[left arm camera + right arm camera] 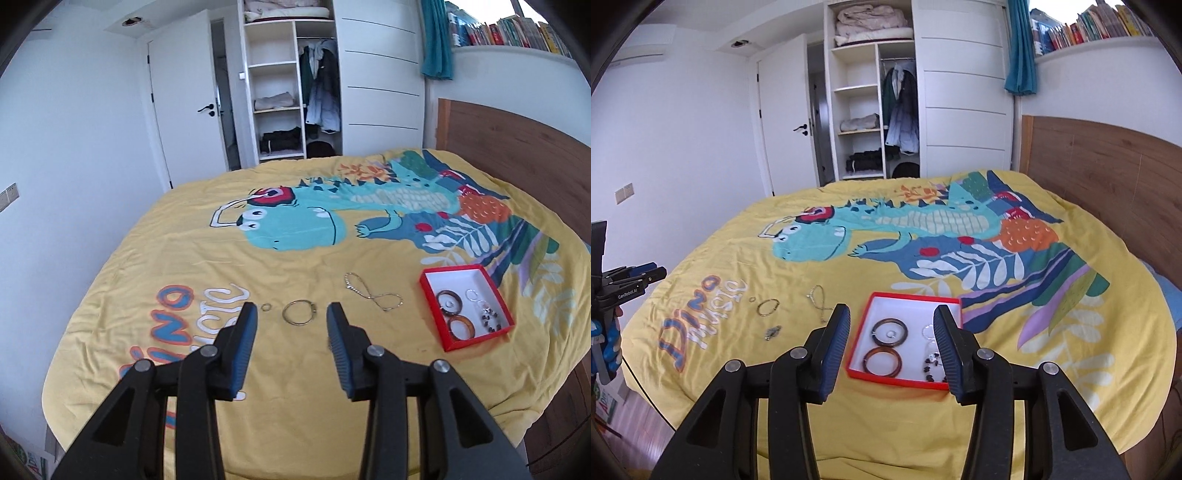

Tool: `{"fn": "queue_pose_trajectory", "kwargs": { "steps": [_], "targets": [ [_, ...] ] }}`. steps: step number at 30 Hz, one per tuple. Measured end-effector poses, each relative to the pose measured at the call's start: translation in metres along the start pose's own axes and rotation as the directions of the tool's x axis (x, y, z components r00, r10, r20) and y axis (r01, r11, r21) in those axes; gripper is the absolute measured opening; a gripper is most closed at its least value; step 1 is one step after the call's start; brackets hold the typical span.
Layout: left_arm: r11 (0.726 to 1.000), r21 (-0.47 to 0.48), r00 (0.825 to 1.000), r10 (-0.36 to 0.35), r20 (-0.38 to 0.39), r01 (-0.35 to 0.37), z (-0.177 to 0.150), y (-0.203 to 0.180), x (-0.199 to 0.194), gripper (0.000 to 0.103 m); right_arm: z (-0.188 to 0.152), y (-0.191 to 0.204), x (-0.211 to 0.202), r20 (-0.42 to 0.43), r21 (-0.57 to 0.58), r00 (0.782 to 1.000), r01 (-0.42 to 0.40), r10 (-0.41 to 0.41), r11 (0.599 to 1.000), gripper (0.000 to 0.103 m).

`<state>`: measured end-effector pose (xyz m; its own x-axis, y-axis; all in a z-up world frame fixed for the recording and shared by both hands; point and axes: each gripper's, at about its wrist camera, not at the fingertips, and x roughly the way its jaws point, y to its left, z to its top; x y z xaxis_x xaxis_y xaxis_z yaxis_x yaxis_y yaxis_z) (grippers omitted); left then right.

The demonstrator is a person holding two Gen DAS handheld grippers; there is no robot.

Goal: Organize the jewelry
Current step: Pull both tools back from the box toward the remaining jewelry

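Above the bed's near edge your left gripper point(291, 314) and right gripper point(891, 319) hang spread, empty; the thin chain point(373, 293) may snag the bedspread point(295, 258) before reaching the box point(430, 312)

Yellow bedspread point(849, 424) bare before red box point(905, 297); chain point(373, 293), bangle point(300, 312) lie left.
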<state>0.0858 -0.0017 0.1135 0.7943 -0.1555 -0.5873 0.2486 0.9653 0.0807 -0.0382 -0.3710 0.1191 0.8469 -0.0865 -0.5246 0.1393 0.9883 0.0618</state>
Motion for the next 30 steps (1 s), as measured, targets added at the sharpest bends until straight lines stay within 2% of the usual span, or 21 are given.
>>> {"fn": "queue_pose_trajectory", "kwargs": {
  "steps": [4, 9, 13, 19, 30],
  "targets": [
    [0.999, -0.042, 0.999, 0.036, 0.017, -0.035, -0.007, 0.033, -0.013, 0.037, 0.005, 0.022, -0.004, 0.01, -0.016, 1.0, -0.023, 0.024, 1.0, 0.048],
    [0.995, -0.077, 0.998, 0.059, 0.005, -0.059, -0.016, 0.056, -0.006, 0.037, 0.008, 0.046, 0.01, -0.006, -0.044, 0.999, -0.053, 0.053, 0.998, 0.048],
    [0.992, -0.106, 0.998, 0.058, -0.036, -0.061, -0.027, 0.067, 0.017, 0.037, 0.008, 0.058, 0.034, -0.038, -0.055, 0.997, -0.073, 0.07, 0.996, 0.048],
    [0.993, -0.113, 0.994, 0.032, -0.106, -0.044, -0.043, 0.063, 0.061, 0.037, 0.002, 0.071, 0.081, -0.099, -0.049, 0.99, -0.107, 0.102, 0.993, 0.048],
    [0.989, -0.145, 0.978, 0.002, -0.21, -0.033, -0.07, 0.058, 0.126, 0.037, -0.018, 0.09, 0.163, -0.212, -0.022, 0.963, -0.177, 0.168, 0.984, 0.048]
  ]
}}
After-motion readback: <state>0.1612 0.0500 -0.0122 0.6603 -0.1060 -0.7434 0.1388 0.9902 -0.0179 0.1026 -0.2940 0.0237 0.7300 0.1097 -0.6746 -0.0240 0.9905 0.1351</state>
